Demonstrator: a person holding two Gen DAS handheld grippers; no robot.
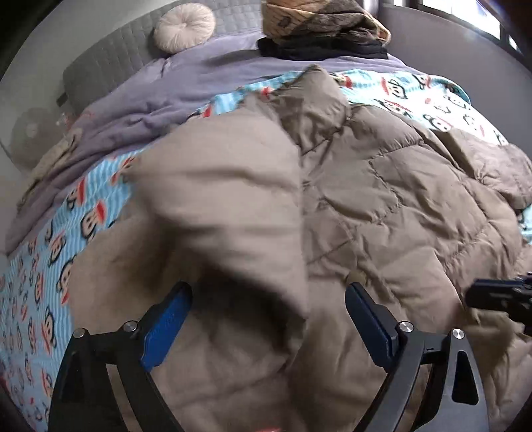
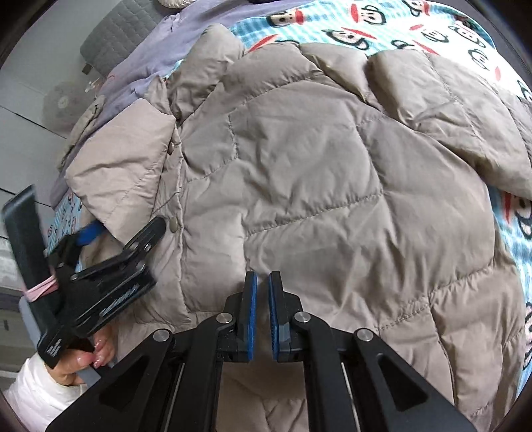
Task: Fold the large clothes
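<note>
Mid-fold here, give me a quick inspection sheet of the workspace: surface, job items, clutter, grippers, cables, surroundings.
Surface: bed with monkey-print blanket.
Job's things: beige puffer coat spread out, one panel folded over the front.
Clutter: lilac sheet, pile of clothes, round cushion.
Grippers: left gripper open over the coat; right gripper shut, nothing between the pads.
Cables: nothing seen.
Surroundings: grey headboard, window.

The bed [image 1: 109, 63] carries a monkey-print blanket [image 1: 40, 252] — on it a beige quilted coat [image 1: 382, 199], centre frame — lilac sheet [image 1: 186, 83] upper left.
</note>
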